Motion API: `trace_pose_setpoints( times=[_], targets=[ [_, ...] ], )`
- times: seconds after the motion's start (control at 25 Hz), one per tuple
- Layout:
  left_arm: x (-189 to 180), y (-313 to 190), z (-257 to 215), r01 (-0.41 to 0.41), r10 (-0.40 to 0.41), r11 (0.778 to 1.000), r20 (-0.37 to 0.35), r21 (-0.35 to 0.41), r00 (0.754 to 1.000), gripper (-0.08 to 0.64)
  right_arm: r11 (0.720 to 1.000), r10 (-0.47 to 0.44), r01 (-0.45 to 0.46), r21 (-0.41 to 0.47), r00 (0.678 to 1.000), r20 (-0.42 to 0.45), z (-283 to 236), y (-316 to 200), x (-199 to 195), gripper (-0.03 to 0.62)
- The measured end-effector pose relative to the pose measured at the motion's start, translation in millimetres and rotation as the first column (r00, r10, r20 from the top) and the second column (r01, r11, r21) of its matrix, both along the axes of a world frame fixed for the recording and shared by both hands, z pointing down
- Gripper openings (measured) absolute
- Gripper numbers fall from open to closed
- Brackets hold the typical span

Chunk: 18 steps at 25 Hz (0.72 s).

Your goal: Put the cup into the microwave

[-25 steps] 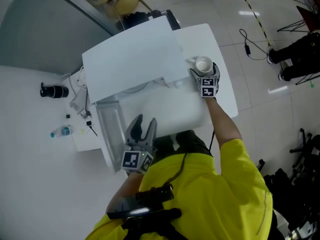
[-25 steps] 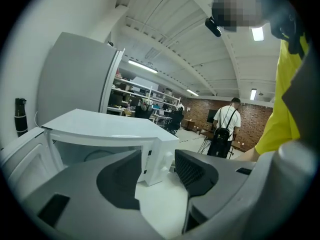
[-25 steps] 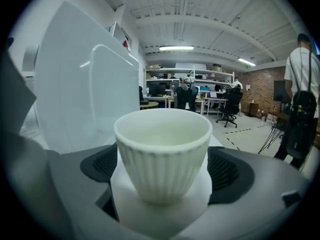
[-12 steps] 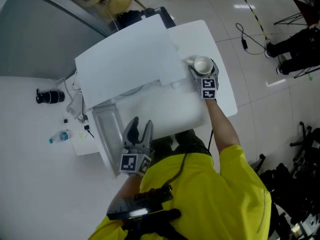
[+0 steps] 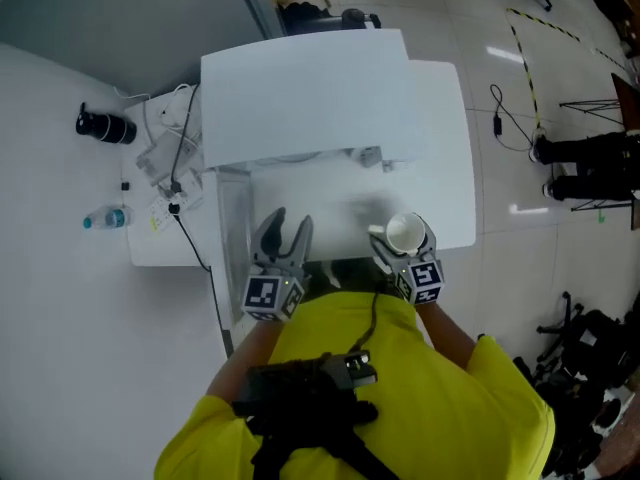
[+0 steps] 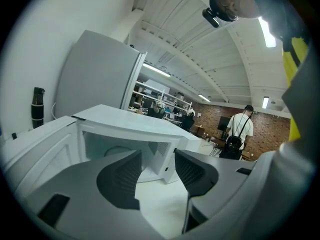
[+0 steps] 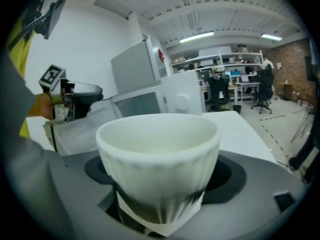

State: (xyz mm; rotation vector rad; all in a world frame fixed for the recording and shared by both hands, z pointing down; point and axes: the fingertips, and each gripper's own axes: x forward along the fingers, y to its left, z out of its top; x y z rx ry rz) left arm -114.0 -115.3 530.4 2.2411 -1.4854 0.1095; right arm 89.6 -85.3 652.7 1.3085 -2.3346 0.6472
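Observation:
The white ribbed cup [image 5: 404,231] [image 7: 157,144] sits upright between the jaws of my right gripper [image 5: 403,246] [image 7: 160,196], which is shut on its lower part. It hangs off the table, in front of the open white microwave [image 5: 300,98] [image 7: 167,101] and a little to the right. The microwave door [image 5: 228,233] stands swung out to the left, and the cavity [image 6: 117,151] shows bare. My left gripper [image 5: 285,231] [image 6: 157,159] is open and holds nothing, pointing at the cavity just beside the door.
The microwave stands on a white table [image 5: 450,168]. Left of it lie cables [image 5: 170,158], a black cylinder [image 5: 105,126] and a small water bottle [image 5: 105,218]. A person [image 6: 241,131] stands far off in the room, with desks and office chairs [image 7: 262,91] behind.
My right gripper has lifted the cup from the table at the microwave's right side and carried it back to the microwave's front. The left gripper shifted slightly. The head view has swung round.

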Motion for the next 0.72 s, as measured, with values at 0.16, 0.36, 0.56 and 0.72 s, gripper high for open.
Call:
trace_pose_setpoints(
  times=[0.16,0.36,0.56,0.72],
  targets=[
    [-29.4,4.6,0.7,0.023,-0.024,1.000,-0.036,-0.019,0.999,0.205,0.986,-0.148,0.144,0.080,0.988,0.041,-1.3,-39.8,-116.4,0.489],
    [-49.3,9.2,-6.6,0.025,-0.025,1.000,-0.019,-0.010,0.999,0.204,0.970,-0.157,0.145,0.195,0.987,0.047,13.1,-140.2,-210.9,0.489],
    [-46.0,20.0,1.6,-0.026,0.025,0.997,-0.022,-0.069,0.999,0.204,0.965,-0.114,0.110,0.239,0.993,0.002,34.0,-208.5,-241.3,0.489],
    [-46.6,15.3,5.2,-0.022,0.019,0.996,-0.035,-0.085,0.999,0.204,0.962,-0.100,0.111,0.248,0.993,-0.057,48.2,-230.9,-245.5,0.489]
  ],
)
